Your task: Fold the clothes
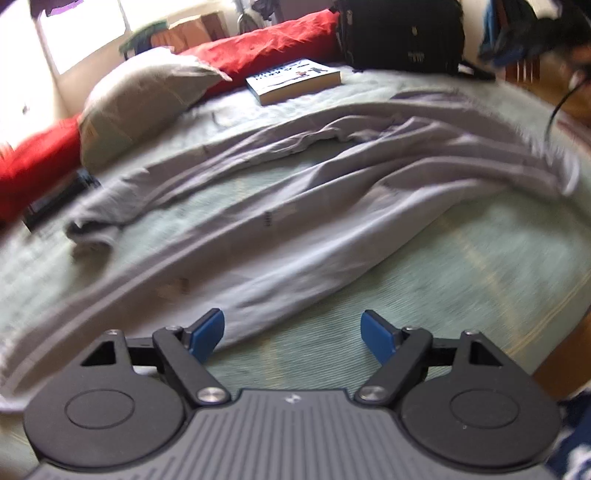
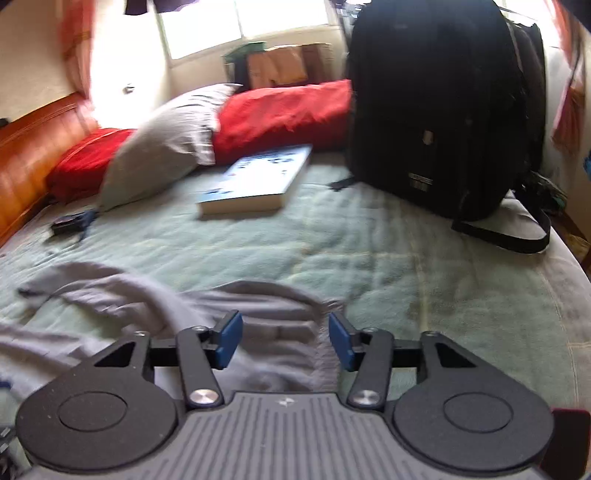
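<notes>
Grey trousers point(image 1: 295, 192) spread, left view.

Bed point(image 2: 388, 258) with pale green blanket. Wooden headboard point(image 2: 33, 147) at left. Bright window point(image 2: 240, 26) behind, strong backlight. Red pillows point(image 2: 280, 110), grey pillow point(image 2: 166, 147), book point(image 2: 255, 177), black backpack point(image 2: 443, 110) on bed.

Trousers point(image 1: 295, 192) spread on bed point(image 1: 480, 266); book point(image 1: 293, 80) behind, backpack point(image 1: 400, 33) right.
</notes>
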A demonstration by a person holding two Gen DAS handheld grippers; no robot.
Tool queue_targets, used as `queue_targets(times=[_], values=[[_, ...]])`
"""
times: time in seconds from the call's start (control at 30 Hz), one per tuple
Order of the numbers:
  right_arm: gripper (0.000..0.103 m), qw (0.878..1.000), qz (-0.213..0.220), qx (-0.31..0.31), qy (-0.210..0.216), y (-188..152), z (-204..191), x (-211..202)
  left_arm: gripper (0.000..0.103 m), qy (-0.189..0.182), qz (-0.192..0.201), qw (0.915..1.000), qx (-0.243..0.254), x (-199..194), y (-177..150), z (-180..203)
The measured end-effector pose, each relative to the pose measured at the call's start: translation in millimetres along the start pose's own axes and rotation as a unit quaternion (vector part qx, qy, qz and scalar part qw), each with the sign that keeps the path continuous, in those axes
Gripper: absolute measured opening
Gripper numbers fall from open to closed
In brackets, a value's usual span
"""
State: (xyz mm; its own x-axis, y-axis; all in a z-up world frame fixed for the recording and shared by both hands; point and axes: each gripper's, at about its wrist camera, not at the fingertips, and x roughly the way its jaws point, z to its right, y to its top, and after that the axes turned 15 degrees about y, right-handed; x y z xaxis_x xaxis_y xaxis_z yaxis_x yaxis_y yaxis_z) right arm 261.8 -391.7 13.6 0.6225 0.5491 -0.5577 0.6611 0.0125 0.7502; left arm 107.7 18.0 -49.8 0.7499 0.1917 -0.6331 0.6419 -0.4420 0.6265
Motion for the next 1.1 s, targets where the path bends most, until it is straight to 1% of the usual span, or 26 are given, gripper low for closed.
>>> queue_targets(times=[0.07, 0.13, 0.17, 0.2, 0.23, 0.3, 0.37, 0.4, 0.43, 0.5, 0.57, 0.6, 0.67, 0.73, 0.77, 0.83, 0.87, 0.93, 1.0, 1.03, 1.1], values=[[0.059, 1.000, -0.010, -0.010, 0.022, -8, -16, -9, 0.081, 0.026, 0.015, 0.9989, 0.036, -2, -4, 0], [0.060, 0.998, -0.027, -0.029, 0.042, -19, -37, -11, 0.081, 0.052, 0.035, 0.9953, 0.074, -5, -9, 2], [0.061, 0.997, -0.037, -0.042, 0.052, -25, -49, -11, 0.081, 0.069, 0.048, 0.9916, 0.098, -6, -12, 4], [0.064, 0.995, -0.047, -0.058, 0.058, -30, -61, -8, 0.081, 0.086, 0.065, 0.9851, 0.133, -8, -15, 8], [0.065, 0.993, -0.059, -0.077, 0.063, -35, -74, -4, 0.081, 0.104, 0.085, 0.9757, 0.173, -9, -19, 13], [0.066, 0.988, -0.081, -0.115, 0.070, -44, -98, 5, 0.081, 0.135, 0.121, 0.9524, 0.246, -9, -27, 23], [0.067, 0.978, -0.111, -0.163, 0.073, -52, -124, 16, 0.081, 0.156, 0.140, 0.9303, 0.301, -6, -33, 31], [0.067, 0.971, -0.125, -0.189, 0.074, -57, -137, 21, 0.082, 0.163, 0.148, 0.9211, 0.321, -5, -36, 34], [0.067, 0.963, -0.136, -0.222, 0.071, -63, -151, 25, 0.082, 0.167, 0.155, 0.9153, 0.332, -3, -36, 37], [0.071, 0.947, -0.151, -0.275, 0.069, -73, -173, 31, 0.081, 0.171, 0.164, 0.9087, 0.344, -1, -35, 43], [0.072, 0.934, -0.166, -0.308, 0.078, -87, -194, 41, 0.081, 0.176, 0.176, 0.9018, 0.353, 2, -34, 50], [0.072, 0.925, -0.172, -0.330, 0.076, -95, -204, 47, 0.081, 0.179, 0.183, 0.8983, 0.357, 3, -33, 53], [0.072, 0.906, -0.182, -0.378, 0.060, -114, -224, 64, 0.081, 0.184, 0.195, 0.8910, 0.366, 7, -30, 60], [0.072, 0.892, -0.193, -0.405, 0.053, -126, -236, 78, 0.081, 0.190, 0.205, 0.8828, 0.378, 9, -27, 66], [0.071, 0.888, -0.197, -0.412, 0.054, -131, -241, 84, 0.081, 0.193, 0.210, 0.8784, 0.383, 10, -26, 70], [0.072, 0.887, -0.201, -0.410, 0.064, -134, -245, 92, 0.081, 0.199, 0.218, 0.8702, 0.395, 13, -23, 76], [0.072, 0.888, -0.199, -0.409, 0.060, -135, -246, 95, 0.081, 0.200, 0.221, 0.8670, 0.399, 14, -22, 79], [0.072, 0.888, -0.194, -0.414, 0.045, -136, -247, 100, 0.081, 0.203, 0.227, 0.8658, 0.397, 17, -18, 81], [0.073, 0.882, -0.184, -0.433, 0.027, -140, -250, 103, 0.083, 0.207, 0.234, 0.8668, 0.389, 18, -15, 79], [0.073, 0.876, -0.180, -0.448, 0.017, -142, -251, 104, 0.083, 0.212, 0.237, 0.8682, 0.381, 19, -15, 76], [0.077, 0.861, -0.173, -0.478, -0.001, -147, -252, 104, 0.082, 0.226, 0.234, 0.8669, 0.378, 22, -18, 69]])
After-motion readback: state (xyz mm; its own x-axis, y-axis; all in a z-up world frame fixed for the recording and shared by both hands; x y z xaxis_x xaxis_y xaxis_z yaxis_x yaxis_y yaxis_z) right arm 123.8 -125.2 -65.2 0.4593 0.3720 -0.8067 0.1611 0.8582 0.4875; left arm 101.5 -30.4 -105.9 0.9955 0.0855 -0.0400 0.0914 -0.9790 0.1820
